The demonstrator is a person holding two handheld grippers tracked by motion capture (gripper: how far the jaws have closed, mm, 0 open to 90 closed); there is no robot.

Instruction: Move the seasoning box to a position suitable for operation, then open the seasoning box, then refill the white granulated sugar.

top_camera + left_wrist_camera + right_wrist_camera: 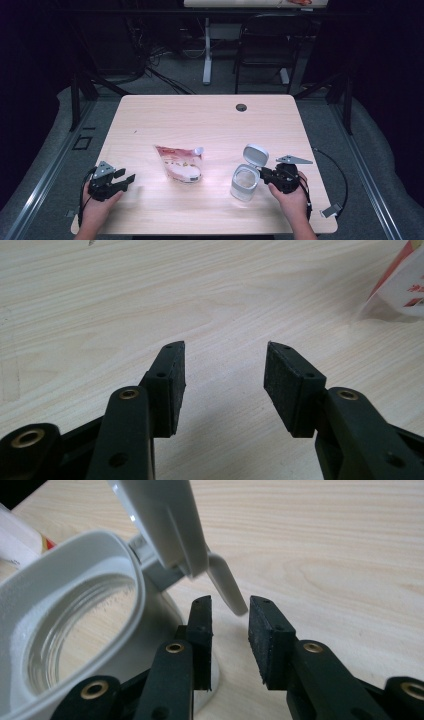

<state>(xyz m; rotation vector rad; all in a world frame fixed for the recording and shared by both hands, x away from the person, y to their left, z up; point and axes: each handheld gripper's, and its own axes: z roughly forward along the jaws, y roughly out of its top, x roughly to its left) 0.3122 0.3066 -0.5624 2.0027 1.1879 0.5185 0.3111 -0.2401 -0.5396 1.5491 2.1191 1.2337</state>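
Observation:
A clear container (pixel 245 182) with a pale grey rim stands at the front right of the wooden table (pixel 200 120), its flip lid (pixel 255 155) raised. My right gripper (pixel 263 173) sits just right of it. In the right gripper view the jaws (pixel 231 605) stand a little apart with the lid's tab (pixel 225 585) hanging at their tips, and the pads do not press on it. The container's rim (pixel 65 555) is at the left. A red and white spouted pouch (pixel 179 164) lies flat mid-table. My left gripper (pixel 128 175) is open at the front left, with bare table between its jaws (pixel 225 375).
The pouch's corner (pixel 402 285) shows at the upper right of the left gripper view. A cable hole (pixel 241 107) sits near the table's far edge. Beyond the table stand a black chair (pixel 270 45) and another desk's leg (pixel 207 50).

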